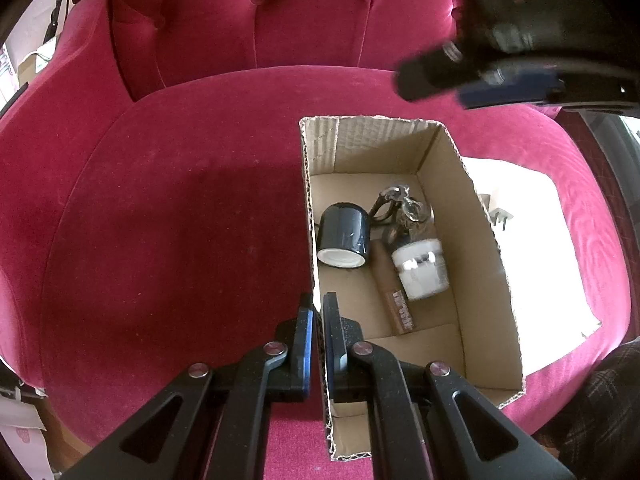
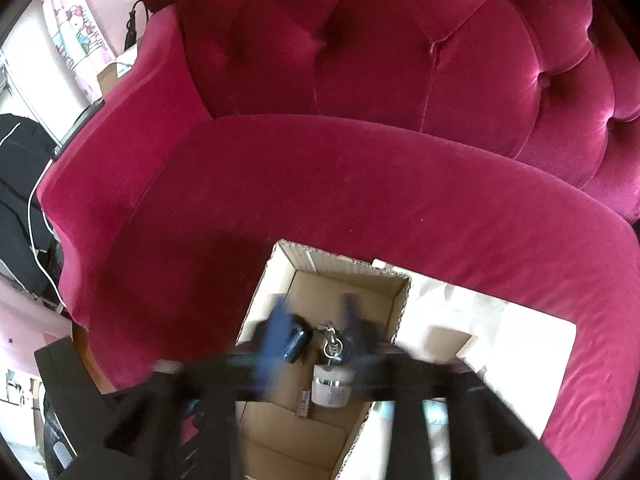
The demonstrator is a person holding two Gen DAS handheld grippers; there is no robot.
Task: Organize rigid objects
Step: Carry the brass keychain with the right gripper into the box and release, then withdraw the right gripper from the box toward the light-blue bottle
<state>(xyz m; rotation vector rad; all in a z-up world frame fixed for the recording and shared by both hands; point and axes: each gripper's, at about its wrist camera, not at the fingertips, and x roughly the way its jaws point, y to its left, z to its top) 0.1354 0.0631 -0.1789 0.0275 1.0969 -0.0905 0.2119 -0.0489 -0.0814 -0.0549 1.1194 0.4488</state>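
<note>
An open cardboard box [image 1: 476,240] sits on a crimson velvet sofa seat. Inside lie a dark cylindrical jar [image 1: 344,236] on its side, a white jar [image 1: 420,268], a bunch of keys [image 1: 404,210] and a small brown stick-shaped pack [image 1: 400,308]. My left gripper [image 1: 318,312] is shut on the box's left wall [image 1: 310,248]. My right gripper [image 2: 316,320] is blurred, open and empty, hovering above the box [image 2: 276,280], over the dark jar [image 2: 298,342], keys [image 2: 332,346] and white jar [image 2: 332,388]. It also shows in the left wrist view [image 1: 472,76] at the upper right.
The sofa seat [image 1: 180,220] stretches left of the box, with the tufted backrest [image 1: 280,12] behind. A bright white sheet or flap [image 1: 532,248] lies right of the box. Room clutter and cables [image 2: 24,160] stand beyond the sofa's left arm.
</note>
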